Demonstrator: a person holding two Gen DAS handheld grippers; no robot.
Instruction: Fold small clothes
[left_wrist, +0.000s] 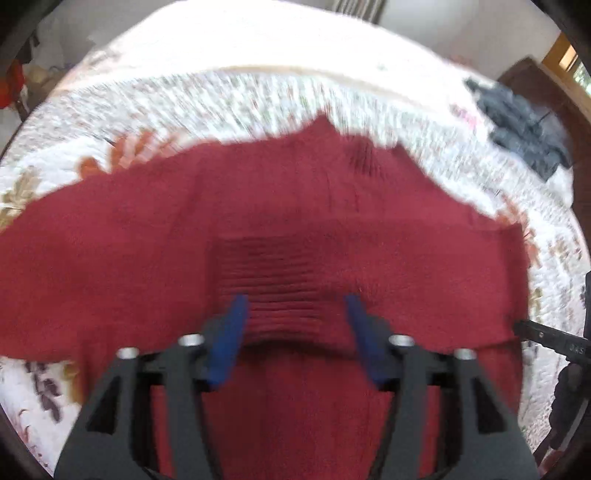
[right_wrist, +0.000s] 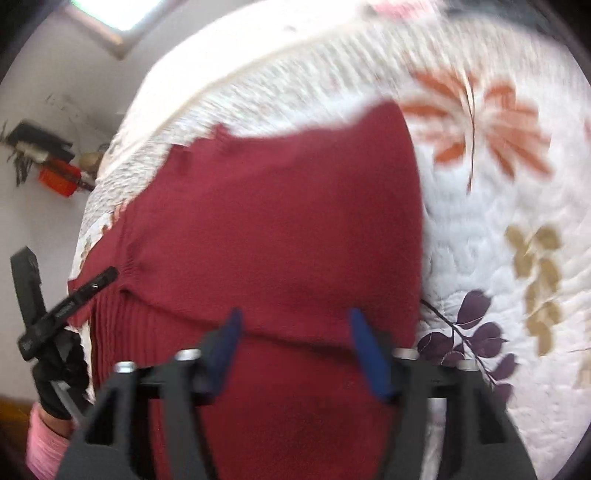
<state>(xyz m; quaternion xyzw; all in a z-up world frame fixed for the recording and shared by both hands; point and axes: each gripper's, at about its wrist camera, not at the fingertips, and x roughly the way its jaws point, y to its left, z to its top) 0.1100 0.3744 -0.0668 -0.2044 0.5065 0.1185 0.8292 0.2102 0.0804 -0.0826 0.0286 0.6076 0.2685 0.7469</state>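
Blurring both views, red knit sweater (left_wrist: 280, 221) cut off below, over floral quilt (left_wrist: 221, 99); left gripper (left_wrist: 295, 310), right gripper (right_wrist: 293, 325) spread wide; grey garment (left_wrist: 517, 125) far off

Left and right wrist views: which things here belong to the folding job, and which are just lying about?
Part of the job:
- red knit sweater, spread on the floral quilt
- left gripper, open over its ribbed band
- right gripper, open over the sweater

Lying about:
- dark grey garment, far on the quilt
- orange box by the wall
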